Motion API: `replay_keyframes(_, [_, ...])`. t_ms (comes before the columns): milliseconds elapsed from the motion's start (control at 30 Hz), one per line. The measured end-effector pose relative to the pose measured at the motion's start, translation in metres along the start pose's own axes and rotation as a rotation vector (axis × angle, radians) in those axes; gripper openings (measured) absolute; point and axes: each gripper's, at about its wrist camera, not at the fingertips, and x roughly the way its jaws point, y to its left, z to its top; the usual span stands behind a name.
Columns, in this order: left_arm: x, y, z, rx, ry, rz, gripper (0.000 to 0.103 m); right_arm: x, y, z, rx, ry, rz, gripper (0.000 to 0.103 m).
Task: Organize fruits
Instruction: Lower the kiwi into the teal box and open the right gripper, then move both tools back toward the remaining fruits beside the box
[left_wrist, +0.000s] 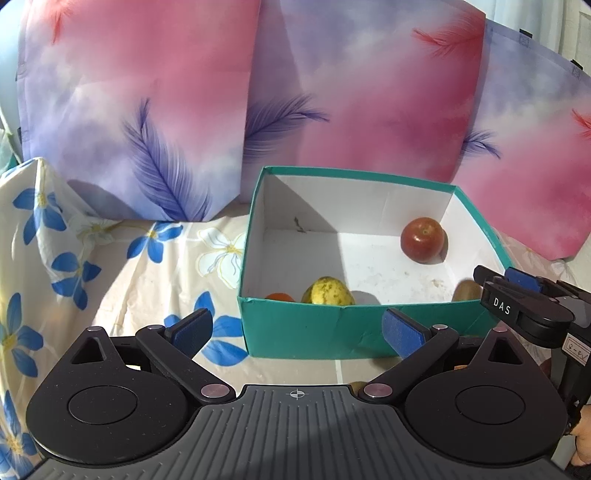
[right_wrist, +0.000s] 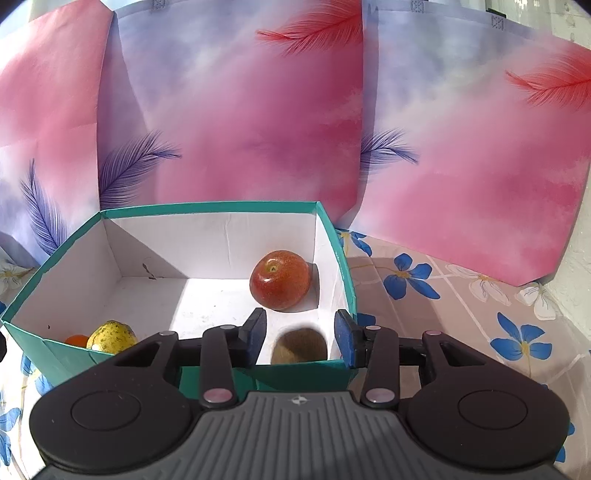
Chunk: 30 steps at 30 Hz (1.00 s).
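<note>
A brown, fuzzy, oval kiwi (right_wrist: 300, 345) lay in the near right corner of the teal cardboard box with the white lining (right_wrist: 207, 207), dead ahead at twelve o'clock of the right tongs (right_wrist: 300, 341), whose blue-padded tips stood spread on either side of it without visibly touching. From the right wrist view it could not be told whether the fruit rested on the box floor or was dropping; its outline was slightly blurred. Its long axis appeared to run across the gap between the pads. A glossy red apple (right_wrist: 280, 279) sat at the far right wall, at about eleven o'clock of the kiwi. A speckled yellow pear-like fruit (right_wrist: 110, 336) and a small orange fruit (right_wrist: 77, 339) lay against the near left wall.

The left tongs (left_wrist: 297, 332) hung open over the flower-printed tabletop (left_wrist: 122, 280), just short of the box's front wall, gripping nothing. The right tool was plainly the nearer to the kiwi. White letters reading "DAS" (left_wrist: 501, 305) showed on the right tool's arm; a small tag below them bore handwriting too skewed to read. Judged from the layout, four fruits were already boxed.
</note>
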Motion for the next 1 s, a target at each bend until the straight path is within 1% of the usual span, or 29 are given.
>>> replay_keyframes(133, [0.001, 0.001, -0.004, 0.018, -0.002, -0.004, 0.101, -0.003, -0.001, 0.001, -0.002, 0.01, 0.008, 0.04])
replay_keyframes(200, [0.002, 0.001, -0.009, 0.032, -0.004, -0.005, 0.101, -0.01, -0.002, 0.001, -0.004, -0.001, 0.014, 0.043])
replay_keyframes(233, [0.002, 0.002, -0.011, 0.039, -0.005, -0.009, 0.101, -0.015, -0.002, 0.002, -0.007, -0.011, 0.023, 0.05])
replay_keyframes(267, [0.003, 0.002, -0.015, 0.047, -0.006, -0.018, 0.101, -0.021, -0.002, 0.002, -0.011, -0.023, 0.036, 0.069])
replay_keyframes(300, [0.004, 0.003, -0.018, 0.054, -0.005, -0.027, 0.101, -0.028, 0.0, 0.002, -0.016, -0.035, 0.027, 0.083])
replay_keyframes(333, [0.004, 0.003, -0.024, 0.064, -0.001, -0.038, 0.101, -0.037, 0.001, 0.002, -0.027, -0.063, 0.012, 0.099])
replay_keyframes(367, [0.005, 0.004, -0.028, 0.073, 0.002, -0.047, 0.101, -0.049, 0.003, 0.0, -0.048, -0.106, 0.008, 0.101])
replay_keyframes(400, [0.006, 0.004, -0.034, 0.085, 0.002, -0.058, 0.101, -0.059, 0.005, -0.002, -0.073, -0.14, 0.008, 0.101])
replay_keyframes(467, [0.008, 0.002, -0.043, 0.115, 0.007, -0.077, 0.101, -0.078, 0.007, -0.005, -0.101, -0.191, -0.019, 0.103])
replay_keyframes(533, [0.011, -0.002, -0.053, 0.141, 0.011, -0.099, 0.101, -0.091, 0.005, -0.009, -0.088, -0.221, -0.034, 0.103])
replay_keyframes(567, [0.012, -0.003, -0.056, 0.148, 0.015, -0.113, 0.101, -0.096, 0.003, -0.011, -0.077, -0.224, -0.025, 0.103])
replay_keyframes(700, [0.025, -0.013, -0.065, 0.173, 0.054, -0.138, 0.101, -0.101, -0.004, -0.015, -0.042, -0.157, 0.014, 0.103])
replay_keyframes(800, [0.031, -0.02, -0.072, 0.21, 0.045, -0.141, 0.101, -0.101, -0.006, -0.018, -0.025, -0.118, 0.037, 0.103])
replay_keyframes(900, [0.038, -0.023, -0.077, 0.226, 0.048, -0.151, 0.1, -0.107, -0.006, -0.023, -0.024, -0.115, 0.046, 0.103])
replay_keyframes(1000, [0.044, -0.027, -0.081, 0.246, 0.055, -0.14, 0.1, -0.114, -0.006, -0.03, -0.026, -0.132, 0.074, 0.103])
